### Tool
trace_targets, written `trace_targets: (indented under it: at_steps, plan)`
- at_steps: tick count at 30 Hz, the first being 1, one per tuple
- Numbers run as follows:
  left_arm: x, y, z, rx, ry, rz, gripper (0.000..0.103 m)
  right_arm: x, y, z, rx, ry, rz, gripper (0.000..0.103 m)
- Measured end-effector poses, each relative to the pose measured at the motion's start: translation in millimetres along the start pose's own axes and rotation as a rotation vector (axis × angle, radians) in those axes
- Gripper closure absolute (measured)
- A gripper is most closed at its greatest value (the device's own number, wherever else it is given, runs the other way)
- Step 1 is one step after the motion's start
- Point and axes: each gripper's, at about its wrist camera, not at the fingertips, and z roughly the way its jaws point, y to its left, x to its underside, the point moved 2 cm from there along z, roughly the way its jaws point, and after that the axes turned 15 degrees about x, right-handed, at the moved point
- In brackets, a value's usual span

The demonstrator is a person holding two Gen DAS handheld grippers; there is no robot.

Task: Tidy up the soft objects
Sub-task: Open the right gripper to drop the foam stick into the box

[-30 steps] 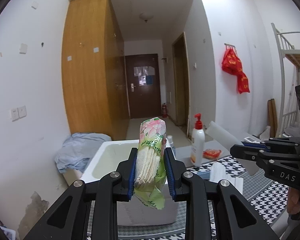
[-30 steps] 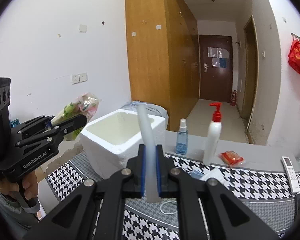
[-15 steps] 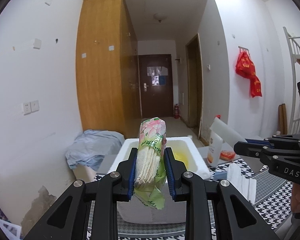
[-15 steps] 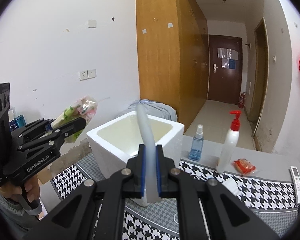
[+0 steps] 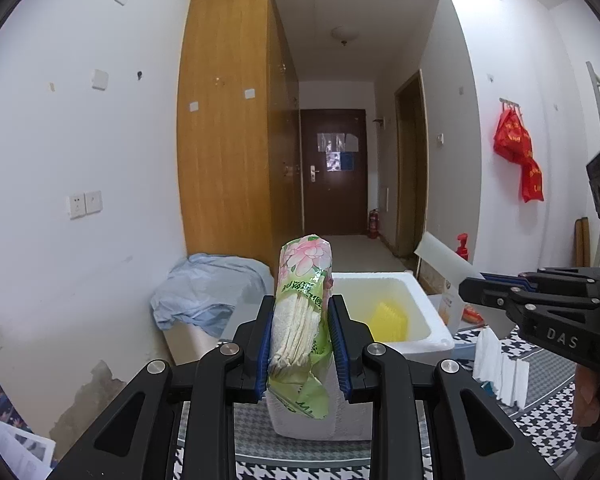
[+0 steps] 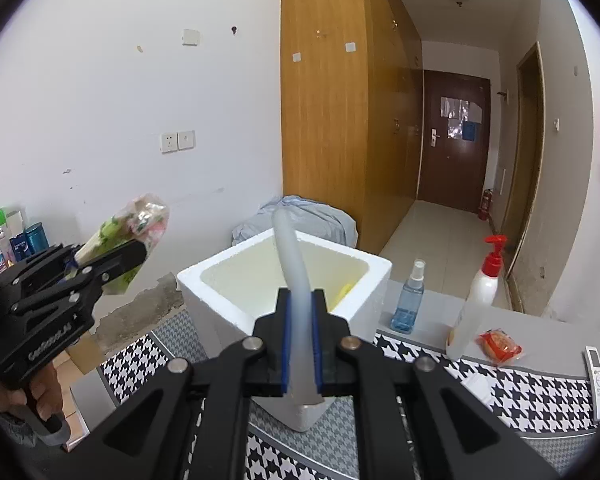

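Tissue pack [image 5: 302,320], upright, sits clamped in the slightly down-tilted left tool [image 5: 302,350]; right tool [image 6: 299,350] pinches a white sheet [image 6: 294,280], foam box [image 6: 236,276] just ahead.

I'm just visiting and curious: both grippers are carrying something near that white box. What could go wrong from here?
The left gripper pinches a soft tissue pack only mid-body; it might slip or get crushed. The right gripper holds a thin white sheet that already bends, so it could catch on the foam box rim.
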Motion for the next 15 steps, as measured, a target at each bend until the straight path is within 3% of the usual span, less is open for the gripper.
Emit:
trace_targets:
  at_steps: [15]
  plan:
    - [6.3,17.6,-6.9,-0.047,0.003,-0.024,0.075,-11.4,17.9,27.3,-0.001,0.038,-0.001,0.091]
